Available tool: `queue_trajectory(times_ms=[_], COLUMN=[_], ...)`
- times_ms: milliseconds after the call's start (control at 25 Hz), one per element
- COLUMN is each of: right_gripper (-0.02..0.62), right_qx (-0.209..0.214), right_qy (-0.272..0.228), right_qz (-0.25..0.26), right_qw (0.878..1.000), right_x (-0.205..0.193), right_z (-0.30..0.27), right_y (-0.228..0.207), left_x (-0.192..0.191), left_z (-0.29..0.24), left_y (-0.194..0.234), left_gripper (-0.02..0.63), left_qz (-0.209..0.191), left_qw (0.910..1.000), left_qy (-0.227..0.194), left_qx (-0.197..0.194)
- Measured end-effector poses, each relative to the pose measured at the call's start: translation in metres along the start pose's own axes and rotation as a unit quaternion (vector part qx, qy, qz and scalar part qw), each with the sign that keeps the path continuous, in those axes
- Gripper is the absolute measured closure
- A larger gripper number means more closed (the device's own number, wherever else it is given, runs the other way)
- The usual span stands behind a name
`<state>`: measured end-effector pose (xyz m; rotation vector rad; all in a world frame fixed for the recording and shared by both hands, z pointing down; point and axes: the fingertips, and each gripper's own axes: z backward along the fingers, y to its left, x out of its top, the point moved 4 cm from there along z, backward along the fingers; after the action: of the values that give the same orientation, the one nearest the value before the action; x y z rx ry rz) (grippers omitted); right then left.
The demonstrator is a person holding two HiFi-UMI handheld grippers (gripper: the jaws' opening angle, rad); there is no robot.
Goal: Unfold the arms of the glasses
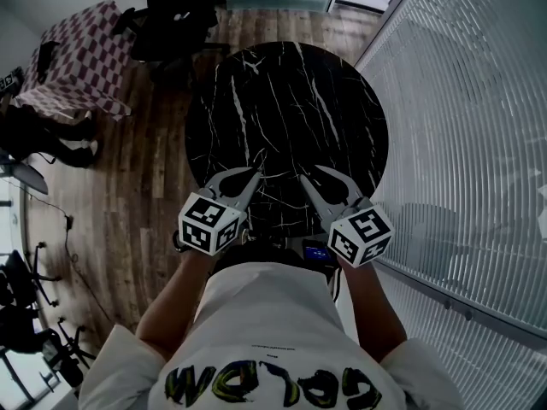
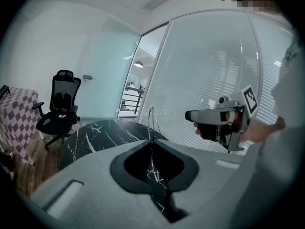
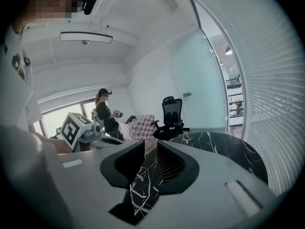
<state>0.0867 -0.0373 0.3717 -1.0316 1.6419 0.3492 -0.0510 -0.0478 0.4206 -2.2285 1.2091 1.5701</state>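
The glasses [image 2: 151, 120] show only as a thin metal wire loop, seen edge-on, rising from between the tips of my left gripper [image 2: 151, 142]. That gripper is shut on them. In the head view the left gripper [image 1: 254, 176] hangs over the near edge of the round black marble table [image 1: 282, 84], and the thin frame is hard to make out there. My right gripper [image 1: 311, 175] is a short way to its right, apart from the glasses. In the right gripper view my right gripper [image 3: 150, 146] stands open, with only the tabletop seen through the gap.
A glass wall with blinds [image 1: 461, 143] runs close along the table's right side. A black office chair [image 1: 175, 20] and a table with a checkered cloth [image 1: 81, 54] stand beyond on the wooden floor. A person [image 3: 105, 111] stands far off.
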Motion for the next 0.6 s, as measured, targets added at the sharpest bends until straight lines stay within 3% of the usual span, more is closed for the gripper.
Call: queue_trajectory(times_ms=[320, 600], right_gripper=[0.511, 0.493], right_qx=[0.025, 0.053], right_qy=[0.041, 0.095], right_qz=[0.067, 0.147], right_qw=[0.997, 0.983], right_x=[-0.007, -0.032], right_z=[-0.017, -0.031], right_y=[0.014, 0.033], left_x=[0.003, 0.006], left_z=[-0.002, -0.005], left_y=[-0.015, -0.015], left_gripper=[0.600, 0.600], left_qz=[-0.011, -0.012], left_qw=[0.9998, 0.9999], left_qy=[0.005, 0.007], left_qx=[-0.014, -0.010])
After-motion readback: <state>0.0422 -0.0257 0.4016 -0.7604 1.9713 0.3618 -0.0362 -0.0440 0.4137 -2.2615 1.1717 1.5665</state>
